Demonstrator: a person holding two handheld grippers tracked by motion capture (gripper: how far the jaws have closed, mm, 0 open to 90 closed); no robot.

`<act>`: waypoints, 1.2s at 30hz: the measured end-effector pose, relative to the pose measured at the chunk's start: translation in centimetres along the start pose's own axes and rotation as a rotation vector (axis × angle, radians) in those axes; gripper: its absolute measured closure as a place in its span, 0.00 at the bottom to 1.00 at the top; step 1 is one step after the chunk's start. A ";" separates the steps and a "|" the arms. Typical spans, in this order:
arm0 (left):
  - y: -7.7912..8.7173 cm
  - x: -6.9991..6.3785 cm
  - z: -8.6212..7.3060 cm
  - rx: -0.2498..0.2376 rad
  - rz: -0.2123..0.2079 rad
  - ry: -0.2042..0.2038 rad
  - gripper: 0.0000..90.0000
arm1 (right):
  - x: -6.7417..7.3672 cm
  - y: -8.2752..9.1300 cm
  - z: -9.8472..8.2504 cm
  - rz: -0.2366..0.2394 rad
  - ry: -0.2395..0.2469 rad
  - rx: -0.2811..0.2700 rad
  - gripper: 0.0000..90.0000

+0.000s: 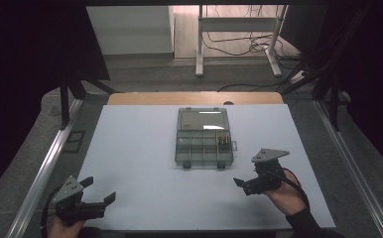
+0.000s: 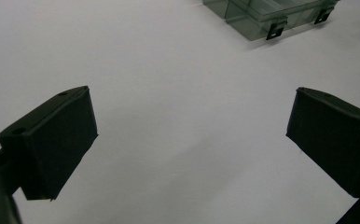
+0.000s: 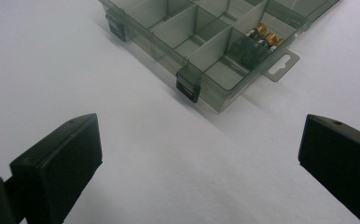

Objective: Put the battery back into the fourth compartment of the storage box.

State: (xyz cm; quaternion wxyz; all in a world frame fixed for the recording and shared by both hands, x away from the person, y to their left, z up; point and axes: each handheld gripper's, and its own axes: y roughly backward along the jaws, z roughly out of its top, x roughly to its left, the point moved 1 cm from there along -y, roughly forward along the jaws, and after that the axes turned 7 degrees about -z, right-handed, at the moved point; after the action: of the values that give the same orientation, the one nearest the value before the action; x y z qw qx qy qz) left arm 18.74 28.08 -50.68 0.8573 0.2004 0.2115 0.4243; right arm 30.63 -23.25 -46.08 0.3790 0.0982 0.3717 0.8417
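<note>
Left gripper (image 1: 98, 190): near left corner of the table, held in the person's left hand (image 1: 63, 229); jaws spread wide, nothing between them. In the left gripper view (image 2: 191, 122) bare white surface fills the gap.
Right gripper (image 1: 243, 184): near right part of the table, held in the right hand (image 1: 287, 196), grey three-cornered plate on top; its jaws point left. In the right gripper view (image 3: 199, 144) the jaws stand wide apart and hold nothing.
Organizer box (image 1: 203, 137): smoky transparent plastic, lid folded open toward the far side, at table centre, ahead of and between both grippers, well apart from the left one and nearer the right. Two dark latches on its near edge (image 3: 188, 87); a hang tab on its right side.
Batteries (image 3: 258, 41): a few, gold-tipped, lying together in the far right compartment; other compartments look bare.
Table (image 1: 140, 163): white matte top, a strip of wood showing along the far edge (image 1: 194, 98).
Room: dim; dark curtains (image 1: 26, 44) on both sides, grey floor, metal rails along the table sides, a white stand (image 1: 238, 34) with loose cables behind.
</note>
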 end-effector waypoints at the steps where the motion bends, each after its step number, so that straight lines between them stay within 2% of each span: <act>1: 0.0 0.0 0.0 0.000 0.000 0.001 0.02 | 0.0 0.0 -0.1 0.001 0.006 -0.001 0.00; 19: 0.0 0.0 0.0 0.003 0.008 0.003 0.02 | 0.4 1.2 -1.6 -0.007 0.003 -0.010 0.00; 36: -0.1 0.0 0.0 0.006 0.012 0.005 0.02 | 0.2 3.0 -2.9 -0.044 -0.007 -0.029 0.00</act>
State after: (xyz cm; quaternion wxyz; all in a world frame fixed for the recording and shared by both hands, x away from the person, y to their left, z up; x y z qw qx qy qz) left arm 18.80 28.04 -50.69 0.8537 0.2030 0.2137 0.4293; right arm 27.49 -26.07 -46.04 0.4001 0.0876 0.3602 0.8382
